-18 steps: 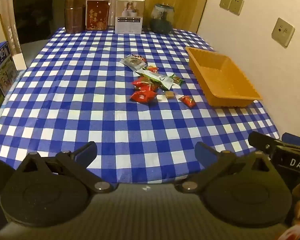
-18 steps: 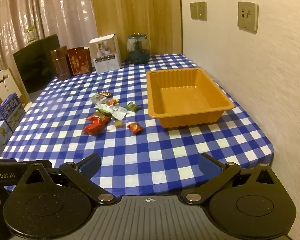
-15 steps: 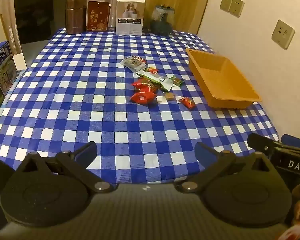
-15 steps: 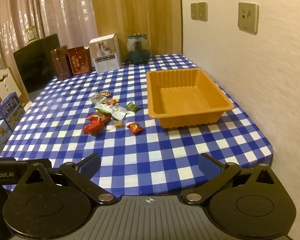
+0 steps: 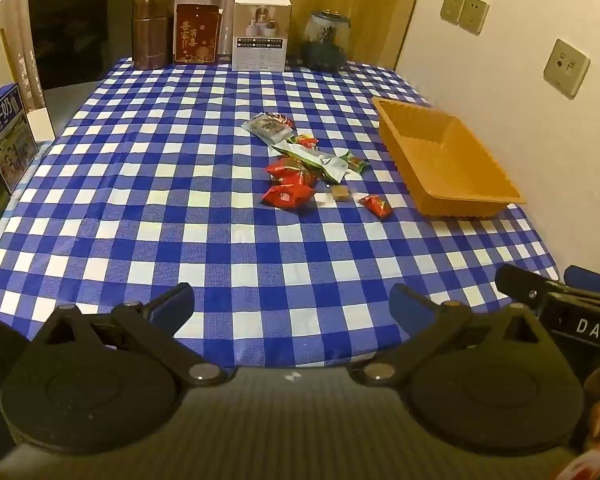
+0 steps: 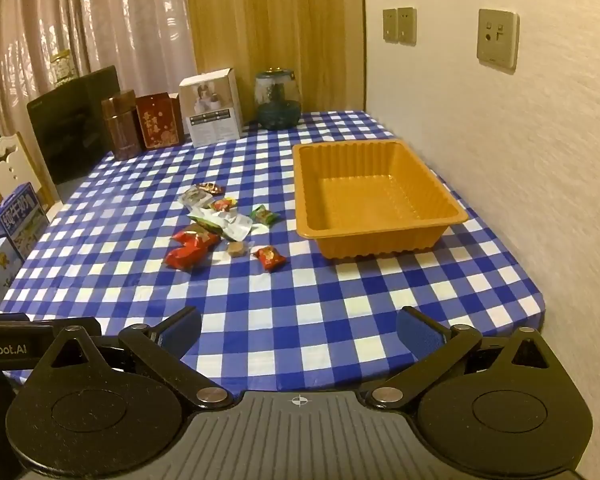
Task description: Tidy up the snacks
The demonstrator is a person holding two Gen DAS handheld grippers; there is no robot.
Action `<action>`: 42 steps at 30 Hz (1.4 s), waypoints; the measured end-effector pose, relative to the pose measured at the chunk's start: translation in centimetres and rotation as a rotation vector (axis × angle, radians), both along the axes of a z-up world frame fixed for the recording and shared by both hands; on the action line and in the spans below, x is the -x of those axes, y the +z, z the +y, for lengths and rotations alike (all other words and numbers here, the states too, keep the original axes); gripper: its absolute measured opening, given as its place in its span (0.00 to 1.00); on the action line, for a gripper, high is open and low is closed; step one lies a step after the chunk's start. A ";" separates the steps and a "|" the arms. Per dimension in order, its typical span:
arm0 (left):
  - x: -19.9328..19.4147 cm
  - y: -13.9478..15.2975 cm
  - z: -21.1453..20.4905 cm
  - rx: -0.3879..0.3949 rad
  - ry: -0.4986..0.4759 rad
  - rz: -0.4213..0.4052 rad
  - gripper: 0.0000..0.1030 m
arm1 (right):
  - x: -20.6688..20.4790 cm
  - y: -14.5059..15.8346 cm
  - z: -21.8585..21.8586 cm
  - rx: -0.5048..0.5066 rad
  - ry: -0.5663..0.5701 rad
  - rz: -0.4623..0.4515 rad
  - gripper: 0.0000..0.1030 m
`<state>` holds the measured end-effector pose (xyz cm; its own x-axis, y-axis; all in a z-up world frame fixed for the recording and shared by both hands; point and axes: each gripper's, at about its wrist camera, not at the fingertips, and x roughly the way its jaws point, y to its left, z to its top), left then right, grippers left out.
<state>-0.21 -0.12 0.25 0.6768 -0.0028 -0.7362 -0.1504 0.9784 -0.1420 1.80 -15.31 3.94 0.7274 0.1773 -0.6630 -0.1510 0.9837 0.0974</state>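
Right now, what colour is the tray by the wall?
Orange, with ribbed sides and nothing in it. The tray shows best in the right wrist view.

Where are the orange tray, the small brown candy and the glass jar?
orange tray (image 6: 382, 231): right wrist view, front rim.
small brown candy (image 6: 236, 248): right wrist view, its top.
glass jar (image 5: 326, 42): left wrist view, its belly.

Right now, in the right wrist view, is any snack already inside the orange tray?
No, the orange tray is bare inside, and the snacks all lie on the checked tablecloth beside it.
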 end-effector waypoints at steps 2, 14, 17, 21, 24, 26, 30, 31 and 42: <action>0.0 0.0 0.0 -0.001 -0.002 0.002 1.00 | 0.0 0.0 0.0 -0.001 0.001 0.001 1.00; 0.0 0.0 -0.1 -0.002 -0.003 -0.001 1.00 | -0.1 0.2 0.0 -0.001 -0.003 -0.004 1.00; 0.0 0.1 -0.1 -0.003 -0.006 -0.002 1.00 | -0.1 0.2 0.0 -0.001 -0.002 -0.004 1.00; 0.0 0.1 -0.1 -0.006 -0.006 -0.004 1.00 | -0.1 0.2 0.0 0.000 -0.003 -0.006 1.00; 0.0 0.1 0.0 -0.007 -0.007 -0.006 1.00 | -0.1 0.2 -0.1 0.000 -0.003 -0.006 1.00; 0.0 0.2 0.0 -0.007 -0.007 -0.007 1.00 | -0.1 0.3 -0.1 0.001 -0.003 -0.007 1.00; 0.0 0.1 0.0 -0.007 -0.007 -0.007 1.00 | -0.1 0.3 -0.2 0.000 -0.003 -0.007 1.00; 0.0 0.1 0.0 -0.007 -0.006 -0.007 1.00 | -0.1 0.3 -0.2 0.000 -0.003 -0.008 1.00; -0.1 0.2 0.2 -0.005 -0.008 -0.010 1.00 | -0.2 0.3 -0.2 0.002 -0.004 -0.009 1.00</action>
<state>-0.11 0.12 0.48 0.6840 -0.0049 -0.7295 -0.1409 0.9802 -0.1388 1.97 -15.55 4.27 0.7339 0.1733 -0.6568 -0.1478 0.9845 0.0946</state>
